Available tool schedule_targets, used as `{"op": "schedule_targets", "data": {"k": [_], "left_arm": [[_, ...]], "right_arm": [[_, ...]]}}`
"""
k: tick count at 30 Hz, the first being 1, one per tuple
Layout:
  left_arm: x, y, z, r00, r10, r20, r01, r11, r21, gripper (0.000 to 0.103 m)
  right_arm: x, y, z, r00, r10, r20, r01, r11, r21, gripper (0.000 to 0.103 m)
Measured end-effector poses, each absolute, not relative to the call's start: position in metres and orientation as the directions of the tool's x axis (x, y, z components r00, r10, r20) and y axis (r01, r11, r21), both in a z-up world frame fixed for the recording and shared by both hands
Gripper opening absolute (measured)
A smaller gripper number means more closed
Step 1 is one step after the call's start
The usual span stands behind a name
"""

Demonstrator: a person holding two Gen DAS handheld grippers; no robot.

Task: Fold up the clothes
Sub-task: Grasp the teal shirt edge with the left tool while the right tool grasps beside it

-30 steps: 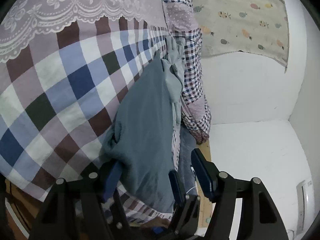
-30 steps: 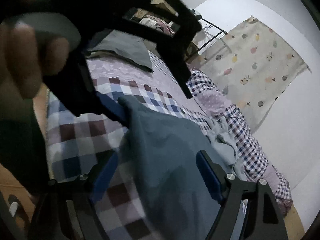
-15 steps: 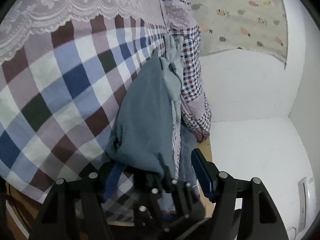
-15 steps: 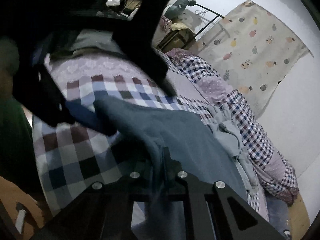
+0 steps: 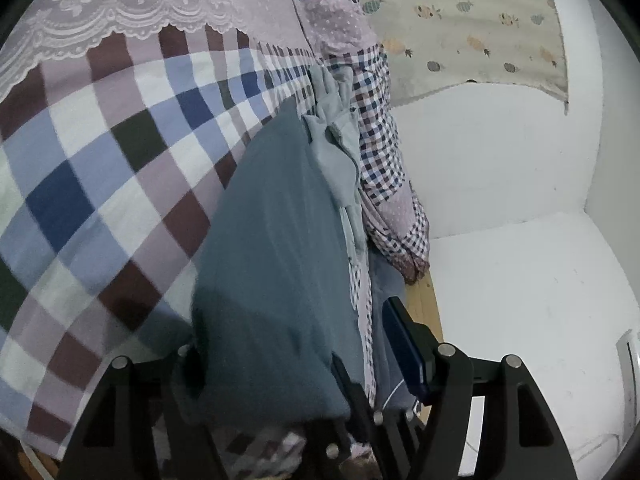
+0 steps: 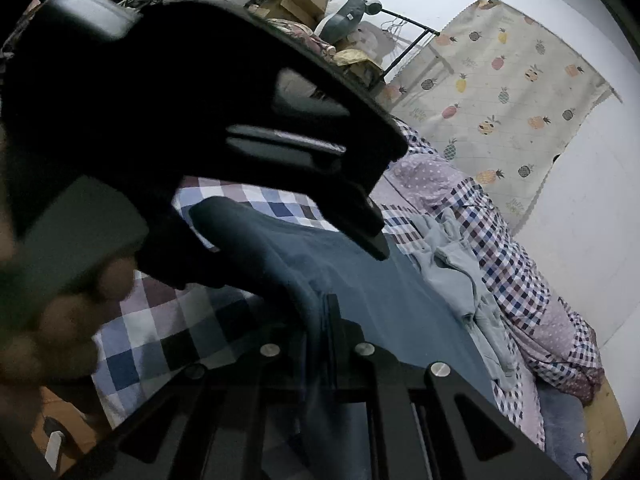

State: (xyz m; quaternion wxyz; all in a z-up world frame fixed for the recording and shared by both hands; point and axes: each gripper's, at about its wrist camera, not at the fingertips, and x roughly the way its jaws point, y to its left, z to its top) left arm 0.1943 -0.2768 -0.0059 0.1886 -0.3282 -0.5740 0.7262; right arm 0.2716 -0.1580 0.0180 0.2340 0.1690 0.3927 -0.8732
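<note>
The teal cloth [image 5: 276, 248] lies on the checked bed cover [image 5: 100, 184], near the bed's right edge, just beside a crumpled pale cloth [image 5: 336, 152]. It looks soft, light and floppy, so it will sag and bunch up; I think its near edge or corners are the best places to hold. The right gripper [image 6: 326, 320] is low and pinched tight on a fold of its near edge. The left gripper [image 5: 296, 344] sits wide around that same end, not pinching.

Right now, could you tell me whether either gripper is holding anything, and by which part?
The right gripper has its jaws shut on the near edge of the dark teal cloth garment. The left gripper is open, straddling it.
</note>
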Motion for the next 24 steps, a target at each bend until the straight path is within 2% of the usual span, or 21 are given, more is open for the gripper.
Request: {"op": "schedule_targets", "data": {"k": [4, 6, 8, 11, 12, 13, 14, 15, 17, 24], "left_arm": [[0.189, -0.282, -0.010, -0.730, 0.632, -0.259, 0.115, -0.260, -0.959, 0.069], [0.186, -0.283, -0.012, -0.726, 0.630, -0.275, 0.126, -0.272, -0.954, 0.052], [0.185, -0.284, -0.015, -0.719, 0.625, -0.304, 0.153, -0.284, -0.947, 0.018], [0.186, -0.287, -0.016, -0.718, 0.626, -0.304, 0.161, -0.275, -0.948, 0.012], [0.187, -0.287, -0.013, -0.718, 0.628, -0.301, 0.154, -0.278, -0.948, 0.011], [0.187, -0.287, -0.009, -0.718, 0.630, -0.297, 0.146, -0.281, -0.949, 0.010], [0.187, -0.286, -0.004, -0.718, 0.632, -0.292, 0.132, -0.289, -0.948, 0.009], [0.186, -0.286, 0.000, -0.718, 0.634, -0.287, 0.118, -0.296, -0.948, 0.009], [0.186, -0.285, 0.006, -0.718, 0.641, -0.271, 0.099, -0.290, -0.952, 0.009], [0.182, -0.291, 0.015, -0.722, 0.651, -0.236, 0.089, -0.250, -0.964, 0.009]], "right_arm": [[0.272, -0.159, 0.017, -0.834, -0.276, -0.477, 0.540, -0.582, -0.608, 0.006], [0.272, -0.158, 0.016, -0.836, -0.276, -0.475, 0.538, -0.583, -0.609, 0.006], [0.271, -0.157, 0.016, -0.839, -0.274, -0.470, 0.534, -0.584, -0.612, 0.006], [0.273, -0.156, 0.012, -0.852, -0.263, -0.452, 0.514, -0.582, -0.630, 0.009], [0.275, -0.155, 0.010, -0.861, -0.259, -0.438, 0.501, -0.582, -0.641, 0.015], [0.277, -0.154, 0.008, -0.873, -0.248, -0.420, 0.481, -0.584, -0.654, 0.022], [0.280, -0.152, 0.006, -0.886, -0.235, -0.400, 0.458, -0.586, -0.668, 0.043], [0.281, -0.149, 0.003, -0.896, -0.223, -0.384, 0.438, -0.589, -0.680, 0.058], [0.278, -0.140, -0.005, -0.910, -0.185, -0.371, 0.404, -0.592, -0.697, 0.066], [0.253, -0.100, -0.015, -0.945, -0.010, -0.328, 0.260, -0.636, -0.727, 0.066]]}}
